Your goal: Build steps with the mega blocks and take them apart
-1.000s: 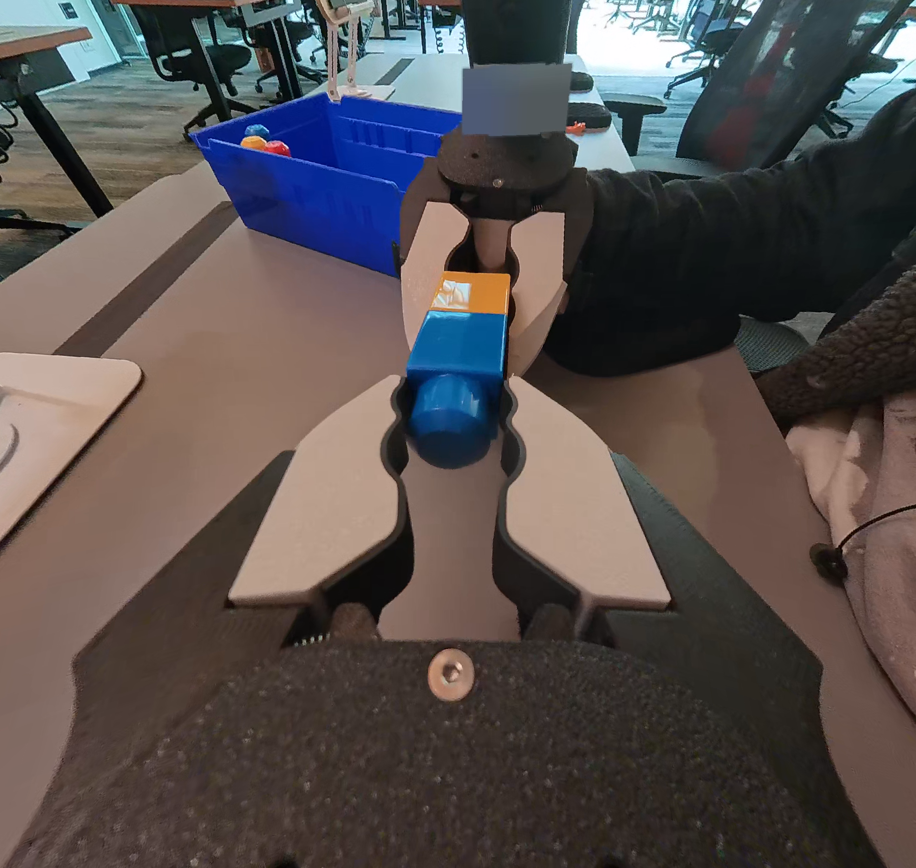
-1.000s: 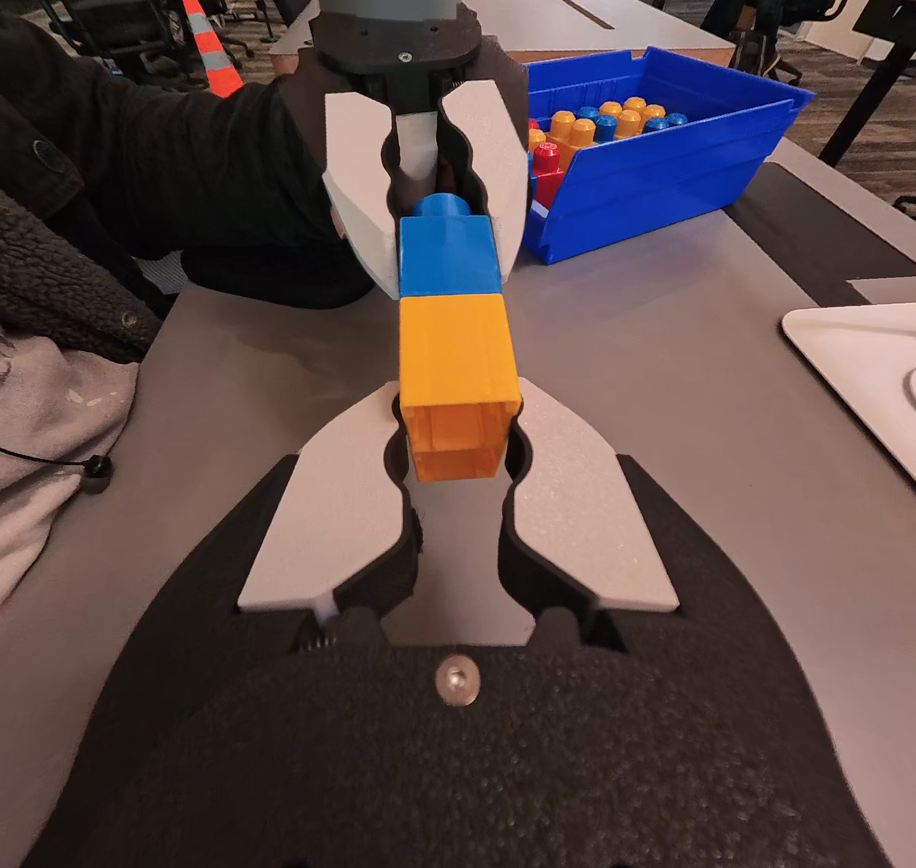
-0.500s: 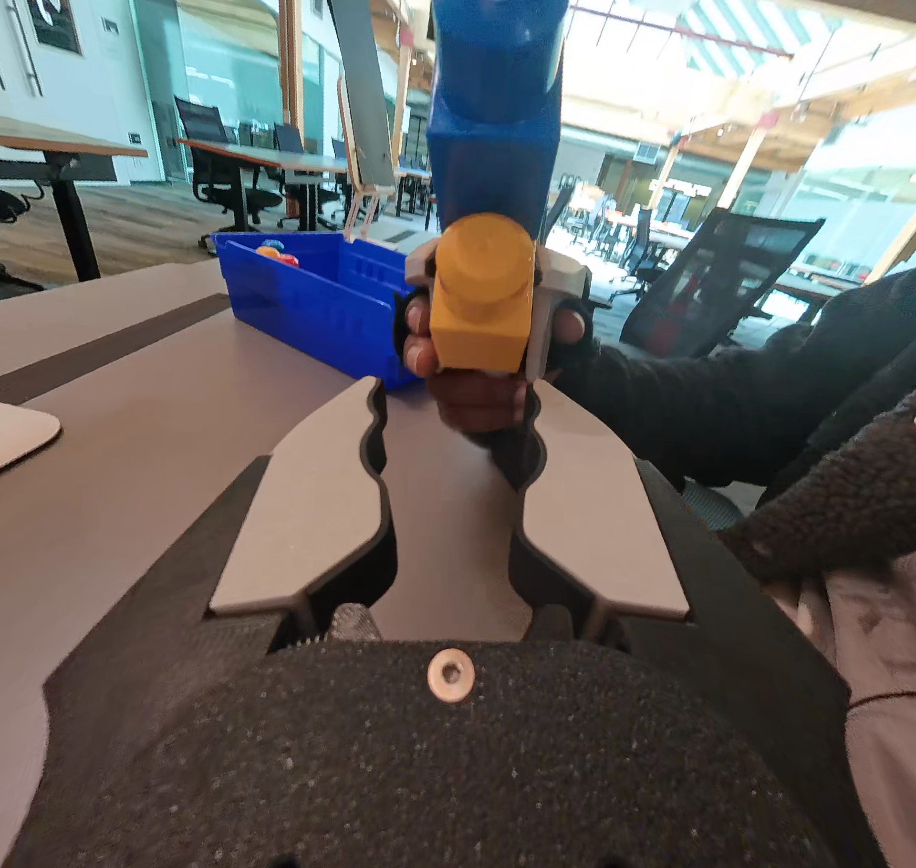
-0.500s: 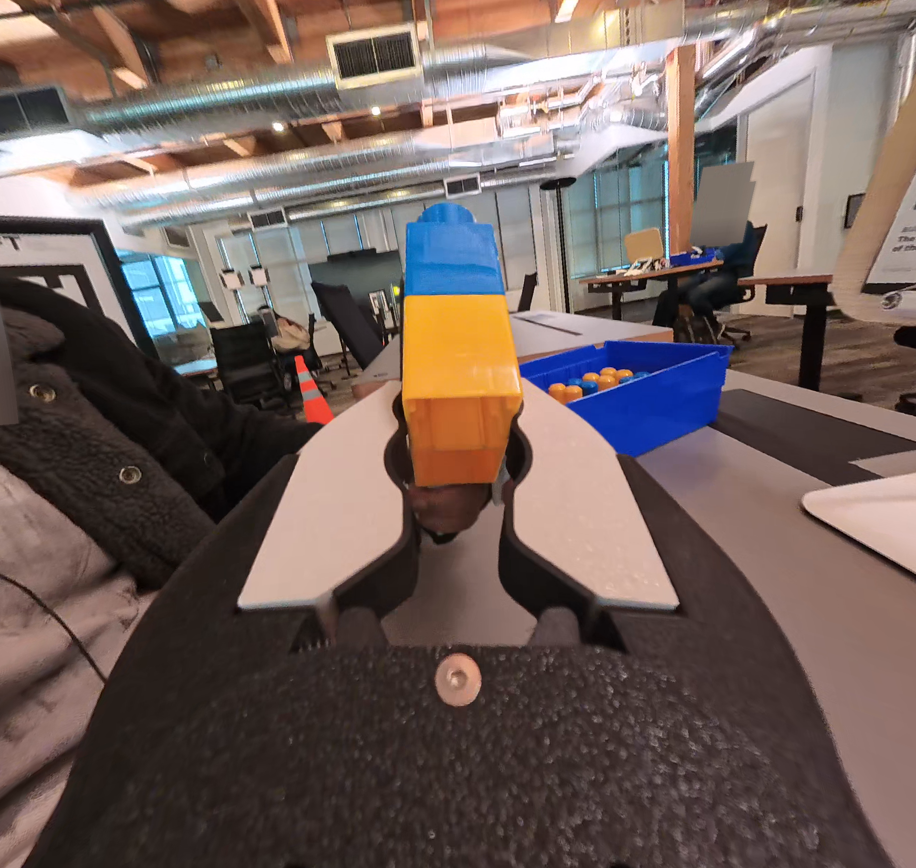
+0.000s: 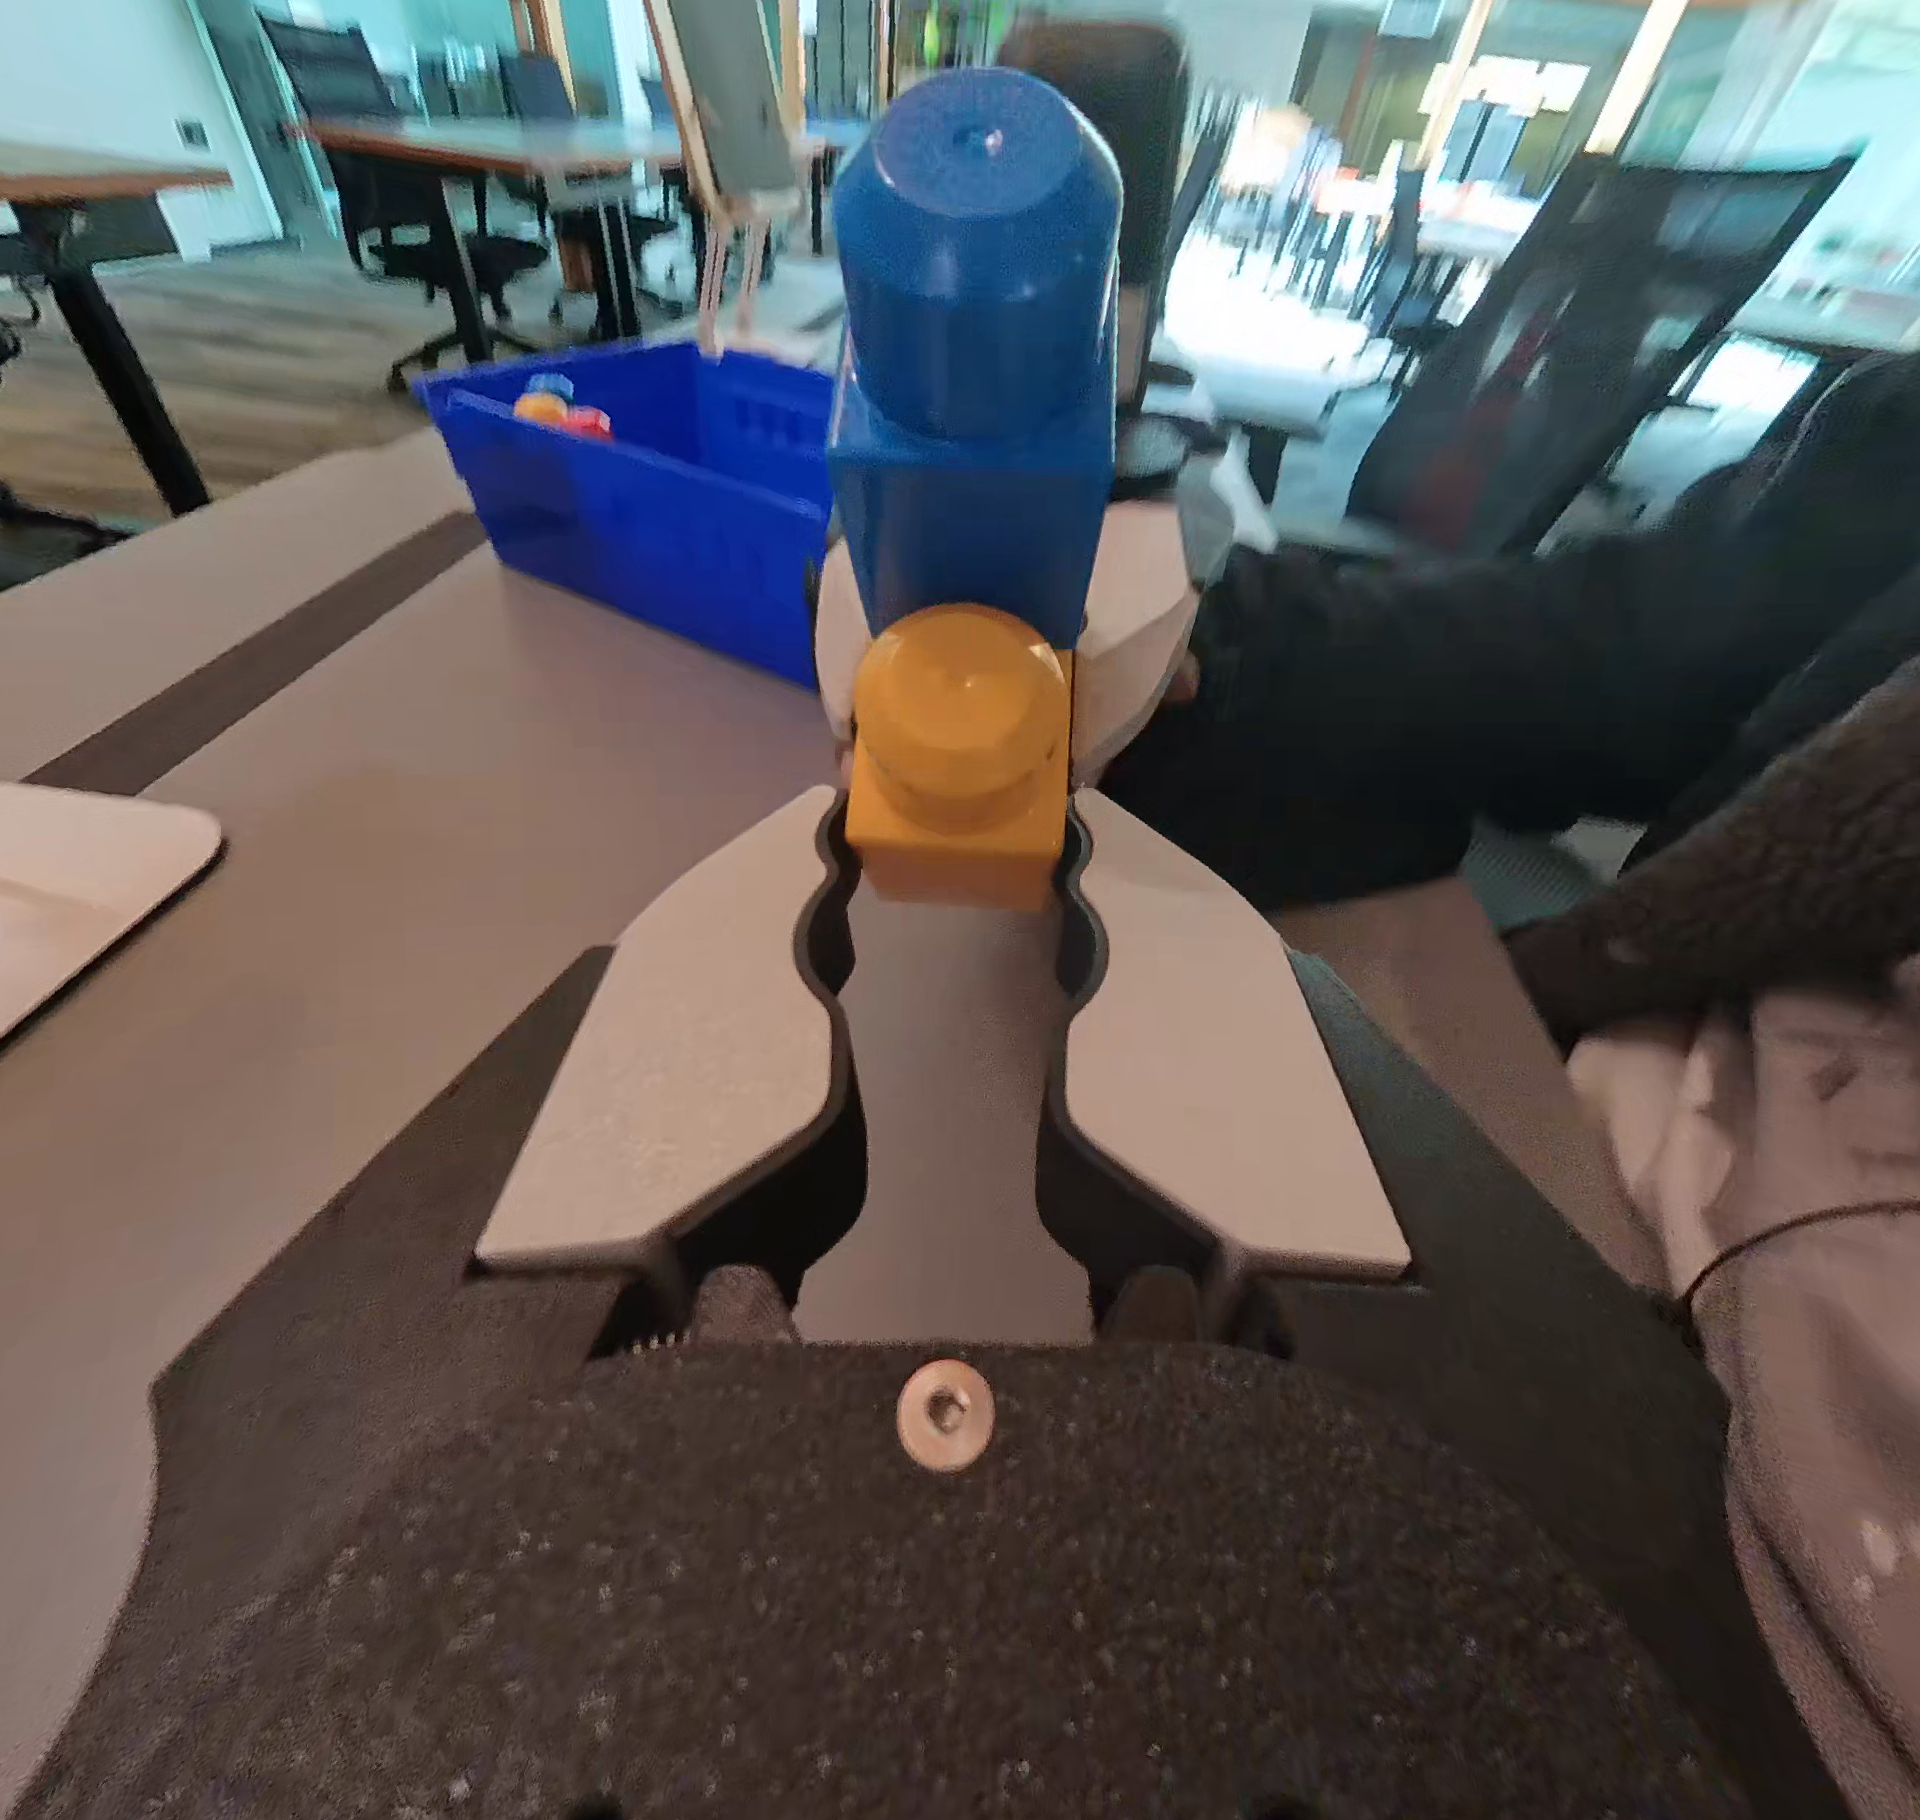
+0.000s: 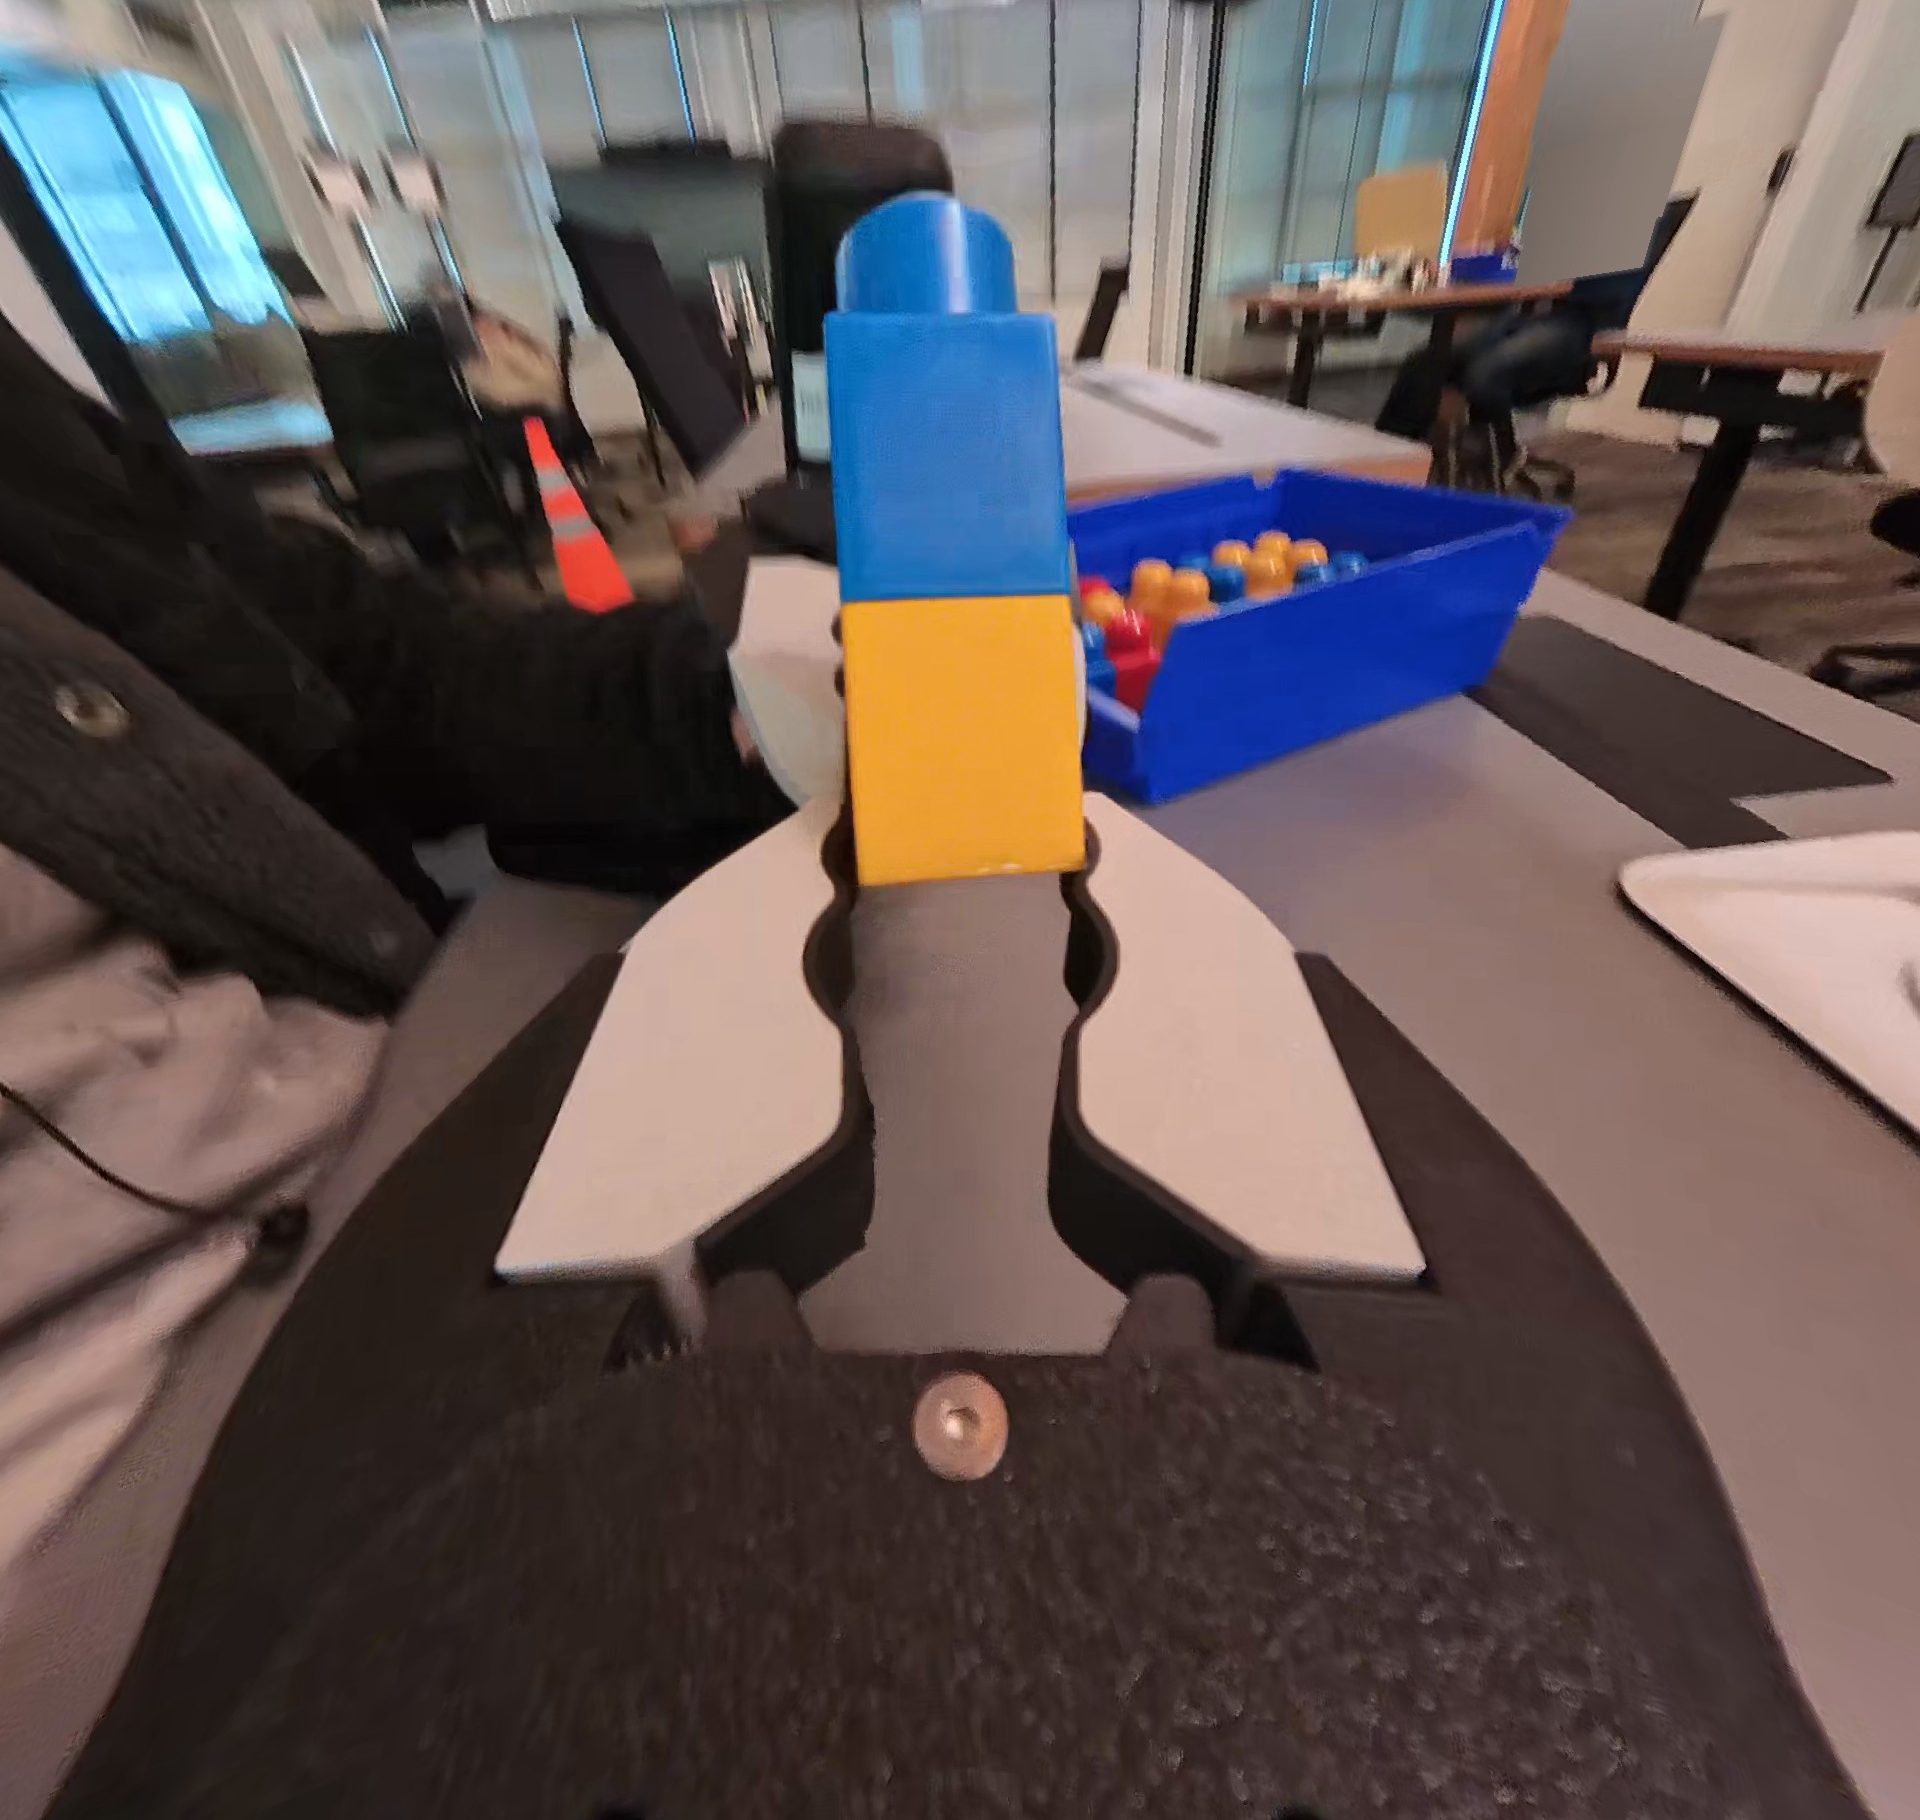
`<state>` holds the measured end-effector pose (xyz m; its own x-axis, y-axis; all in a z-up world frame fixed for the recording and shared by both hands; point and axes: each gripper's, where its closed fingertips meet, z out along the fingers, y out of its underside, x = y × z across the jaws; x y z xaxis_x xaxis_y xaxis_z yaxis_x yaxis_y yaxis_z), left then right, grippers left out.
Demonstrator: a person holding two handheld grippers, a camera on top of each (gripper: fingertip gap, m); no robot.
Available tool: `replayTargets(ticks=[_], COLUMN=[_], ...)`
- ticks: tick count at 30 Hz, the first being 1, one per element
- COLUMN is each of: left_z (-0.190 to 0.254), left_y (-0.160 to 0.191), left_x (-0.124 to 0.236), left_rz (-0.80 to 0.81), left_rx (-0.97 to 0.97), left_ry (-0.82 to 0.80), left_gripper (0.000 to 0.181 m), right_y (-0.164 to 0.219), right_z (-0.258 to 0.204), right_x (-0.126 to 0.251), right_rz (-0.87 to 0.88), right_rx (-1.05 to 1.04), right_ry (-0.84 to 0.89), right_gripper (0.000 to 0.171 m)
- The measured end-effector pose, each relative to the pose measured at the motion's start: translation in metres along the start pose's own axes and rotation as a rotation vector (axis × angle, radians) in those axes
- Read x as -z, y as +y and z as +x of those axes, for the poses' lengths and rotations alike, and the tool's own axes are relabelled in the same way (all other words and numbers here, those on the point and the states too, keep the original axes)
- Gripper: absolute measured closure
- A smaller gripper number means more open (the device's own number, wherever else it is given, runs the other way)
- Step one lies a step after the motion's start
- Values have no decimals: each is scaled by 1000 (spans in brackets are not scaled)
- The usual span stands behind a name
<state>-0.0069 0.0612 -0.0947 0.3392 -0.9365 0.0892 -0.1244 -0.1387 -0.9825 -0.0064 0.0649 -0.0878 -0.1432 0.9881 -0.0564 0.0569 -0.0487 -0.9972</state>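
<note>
Orange block point(image 6: 961, 742) at the bottom, blue block point(image 6: 945, 461) plugged on top: the pair stands upright in the air, over the table point(image 5: 416, 835) edge nearest the person's dark sleeve point(image 5: 1455, 690). On my right feed, the right gripper point(image 6: 961, 835) has its fingertips pinched against both sides of the orange block, jaws only narrowly apart. From the left feed, that block shows a bare stud facing me (so the blue one covers just its far half, like a step). The left gripper point(image 5: 954, 825) brackets the near end at the same narrow spread; whether it is actually squeezing, I cannot tell. Farther in from that edge sits a blue bin point(image 6: 1330, 669) of loose blocks point(image 6: 1216, 575) in orange, blue and red, and a white board point(image 6: 1787, 929) lies at the side edge.
</note>
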Motion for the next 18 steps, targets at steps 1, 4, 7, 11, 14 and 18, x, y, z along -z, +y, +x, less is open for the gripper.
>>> replayTargets(ticks=[1,4,7,11,14,18], left_z=[-2,-11,-14,-15,-13,-12], left_y=[7,35,59,85,94,99], left_x=[2,5,2,-1,-4,-4], left_rz=[-58,-248,-387,-532,-579,-619], left_rx=[-23,-99,-121,-170,-191,-220], left_ry=[-13,-73,-90,-111,-111,-113], left_gripper=[144,144,144,144,144,144], right_y=[6,14,14,13,22,35], right_z=[3,10,9,3,-2,-8], right_x=[3,13,19,20,17,13], right_rz=[-56,-165,-207,-249,-306,-375], right_rx=[31,98,128,171,190,200], right_ry=[14,57,66,61,45,17], right_gripper=[133,130,129,130,130,133])
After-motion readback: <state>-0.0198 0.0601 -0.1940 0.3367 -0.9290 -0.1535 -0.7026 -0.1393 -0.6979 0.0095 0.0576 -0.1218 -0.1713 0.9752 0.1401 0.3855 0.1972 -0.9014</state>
